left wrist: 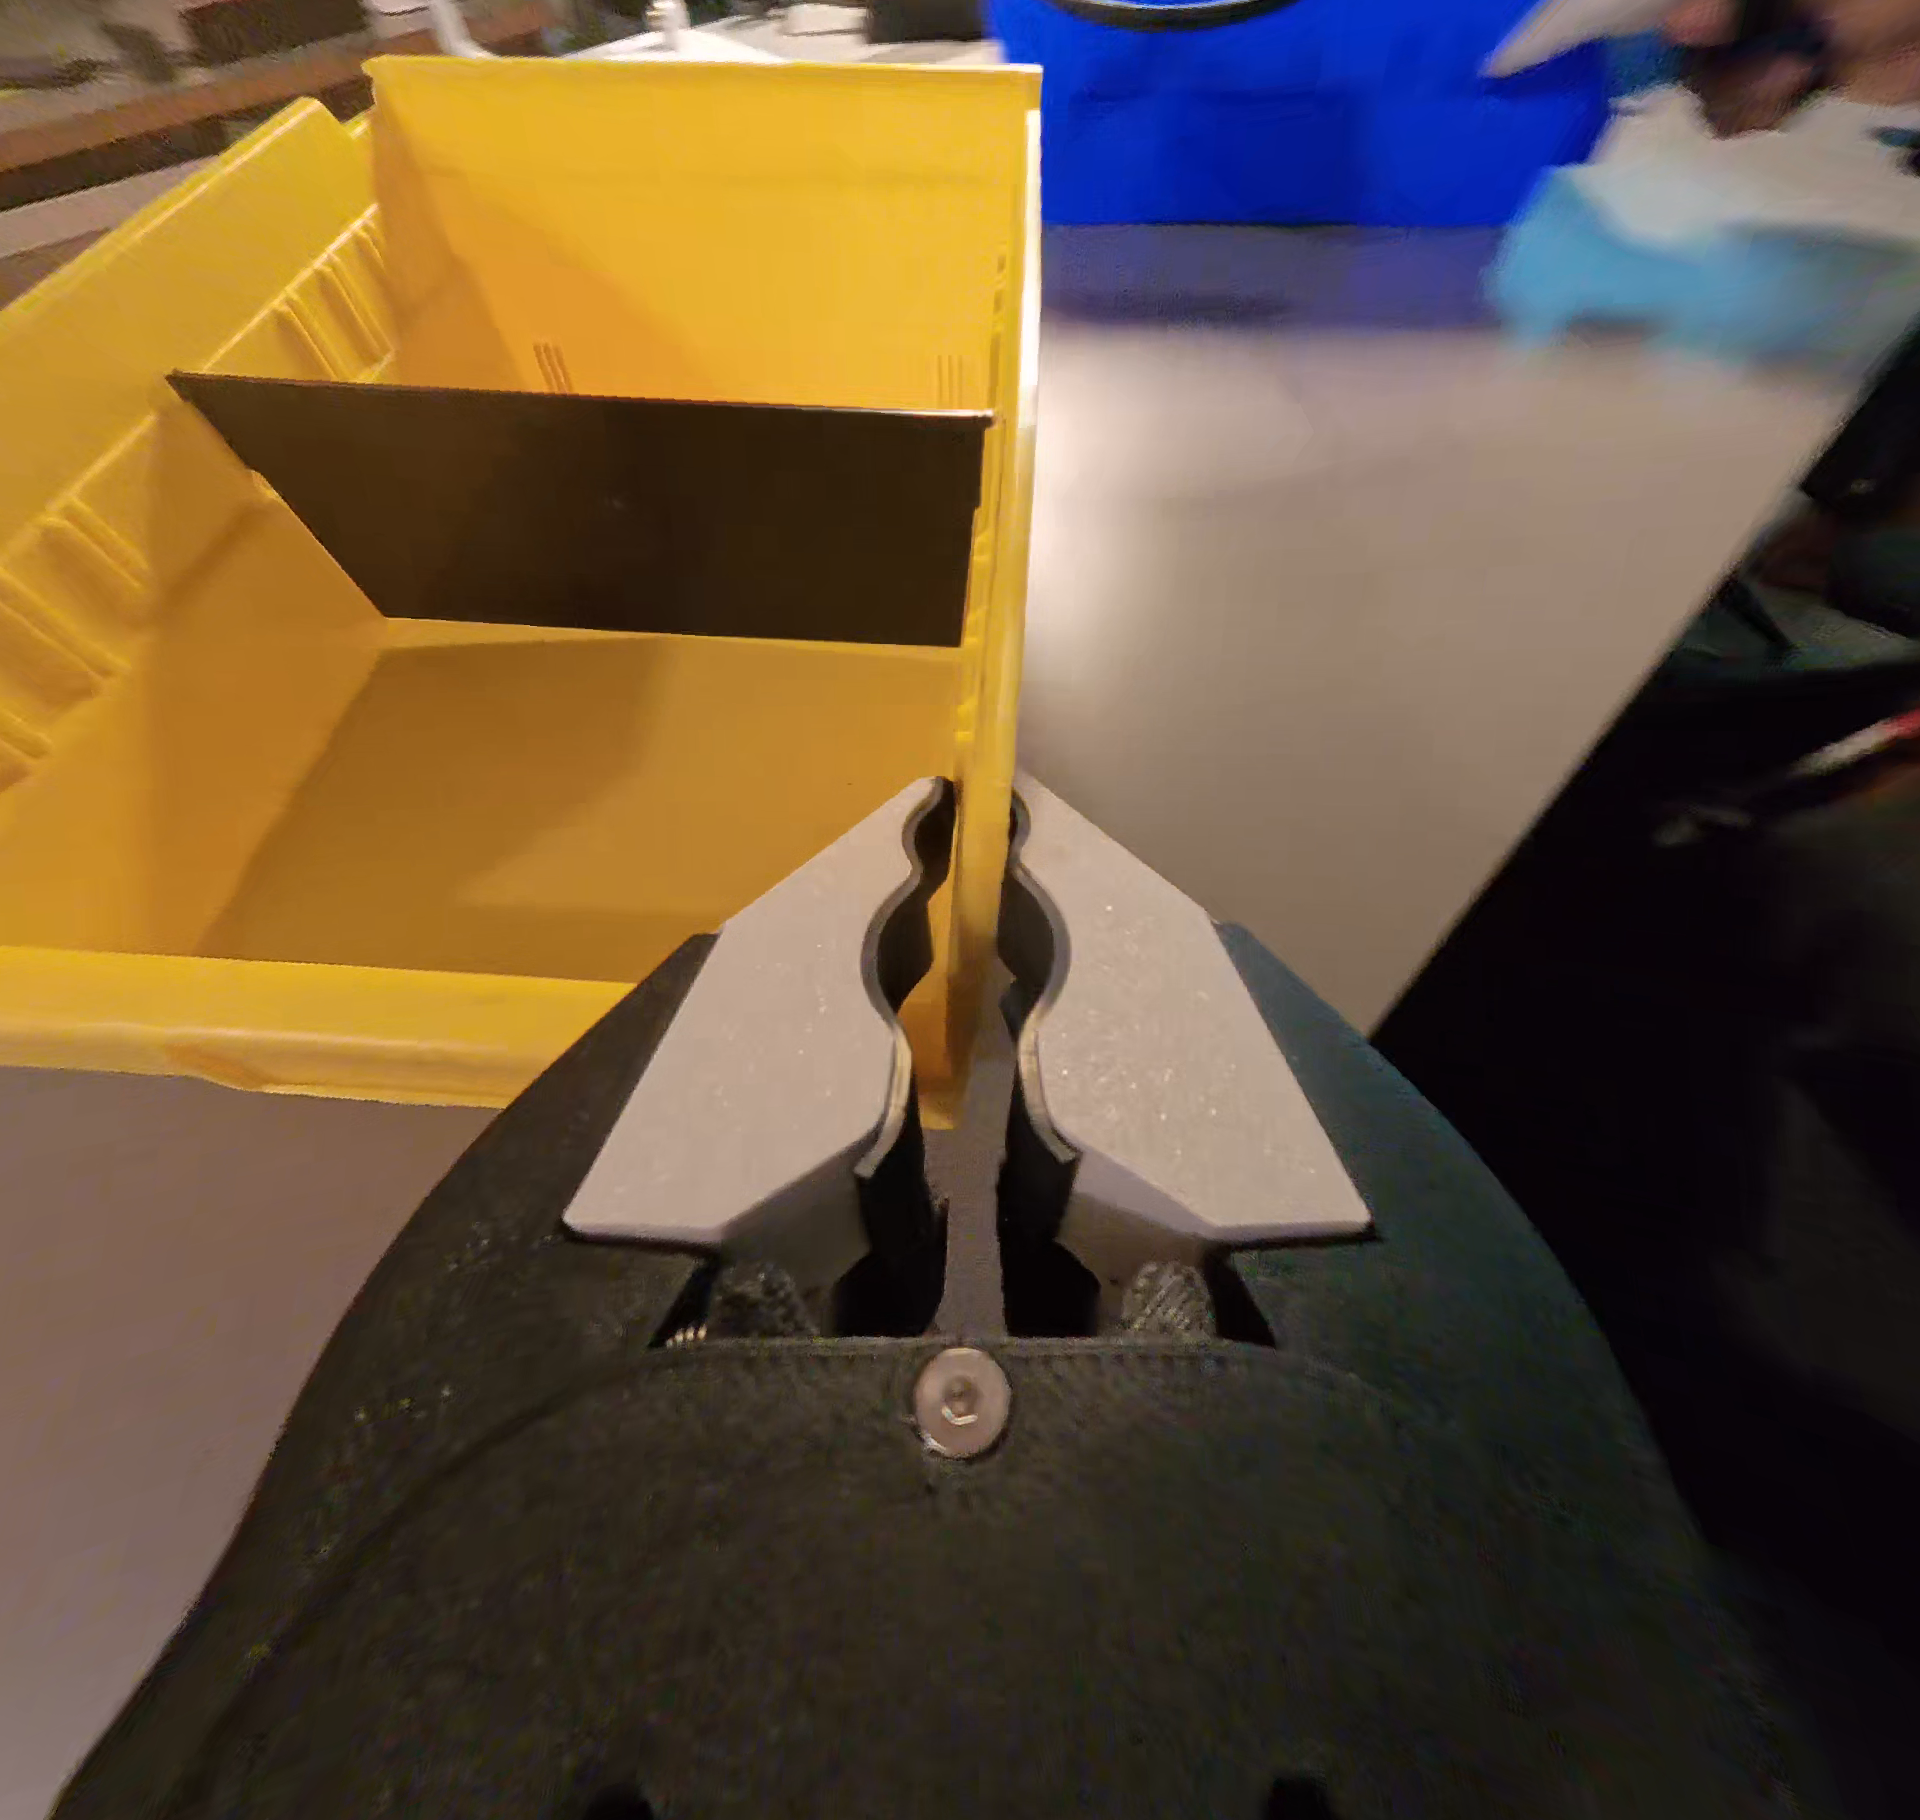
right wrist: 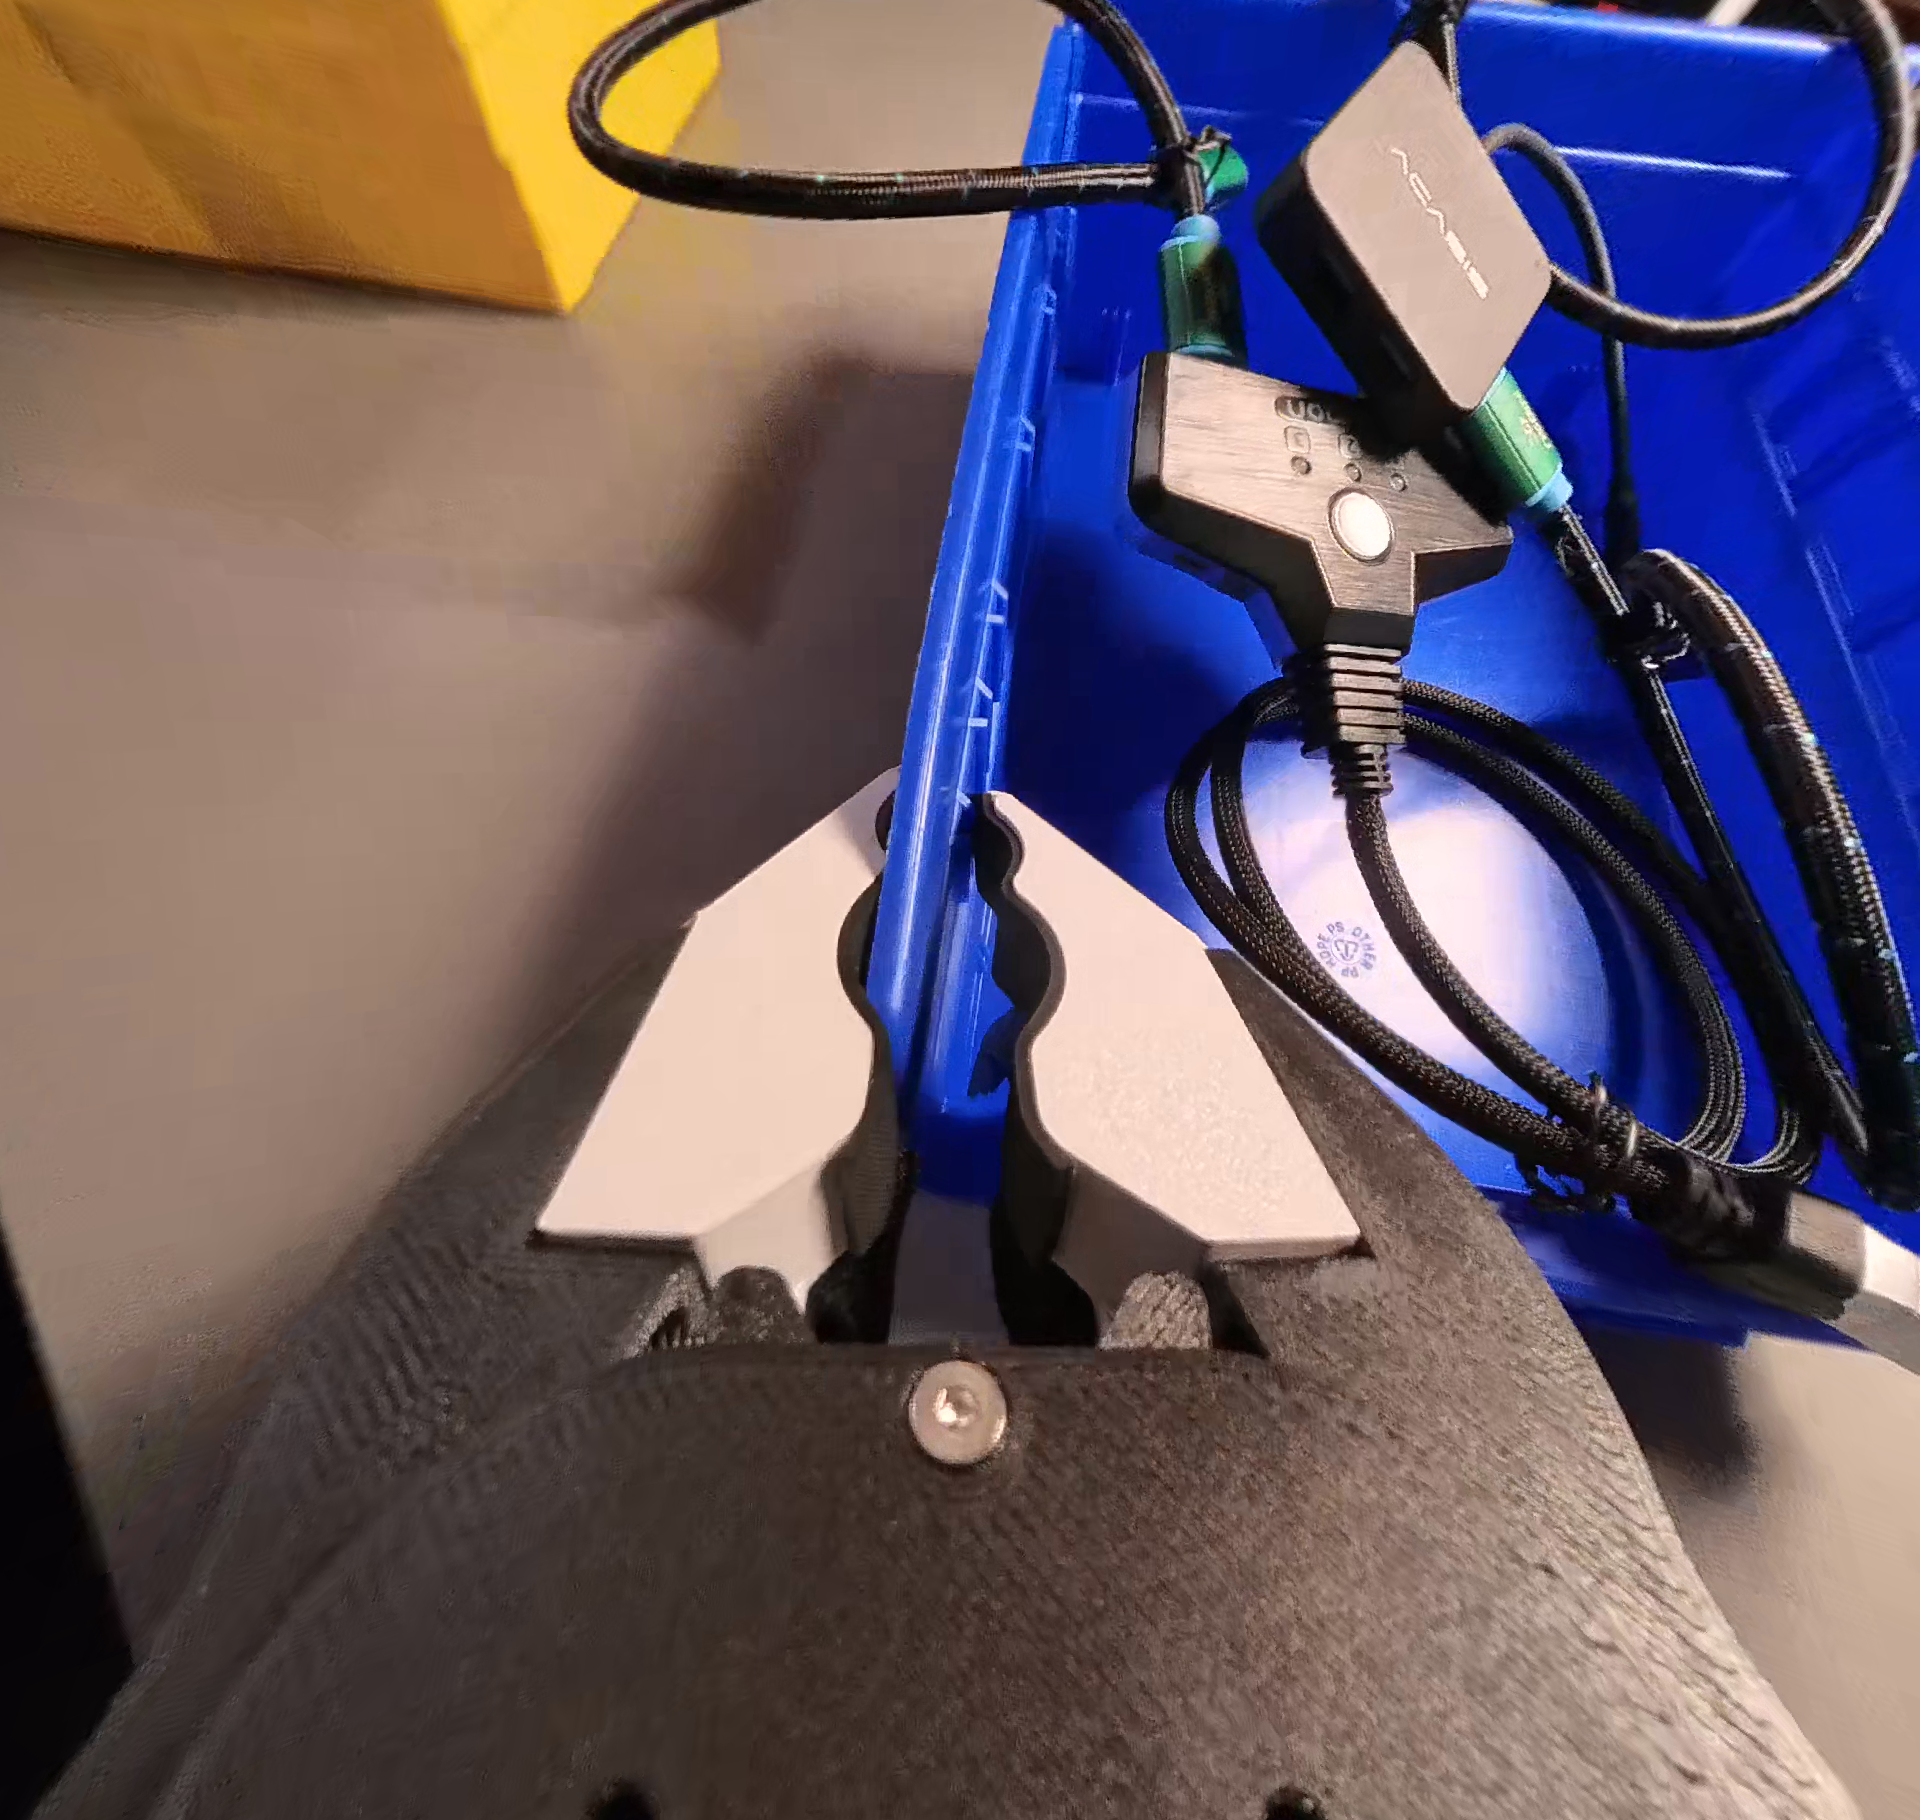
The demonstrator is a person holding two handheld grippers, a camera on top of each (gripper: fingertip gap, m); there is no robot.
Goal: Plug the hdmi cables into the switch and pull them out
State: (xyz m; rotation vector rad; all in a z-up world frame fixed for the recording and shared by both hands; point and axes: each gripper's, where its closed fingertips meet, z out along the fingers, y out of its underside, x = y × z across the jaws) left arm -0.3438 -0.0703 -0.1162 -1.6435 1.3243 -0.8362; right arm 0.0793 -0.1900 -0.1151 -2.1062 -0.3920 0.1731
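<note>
My left gripper (left wrist: 980,804) is shut on the right wall of a yellow bin (left wrist: 1003,523); the bin's near compartment holds nothing, behind it stands a black divider (left wrist: 623,513). My right gripper (right wrist: 935,814) is shut on the left wall of a blue bin (right wrist: 956,690). Inside the blue bin lie a black HDMI switch (right wrist: 1309,492) with a round button, a second black box (right wrist: 1403,222) leaning on it, and braided black HDMI cables (right wrist: 1455,1043) with green plugs (right wrist: 1205,284). One cable loop (right wrist: 727,108) hangs out over the blue bin's left wall.
Both bins stand on a grey table (left wrist: 1351,575). The blue bin (left wrist: 1299,77) shows far right in the left wrist view, with a blurred hand and the other gripper (left wrist: 1714,4) by it. The yellow bin (right wrist: 312,87) shows upper left in the right wrist view. The table edge (left wrist: 1621,731) runs on the right. My hands' fingertips stand some 45 cm from each other.
</note>
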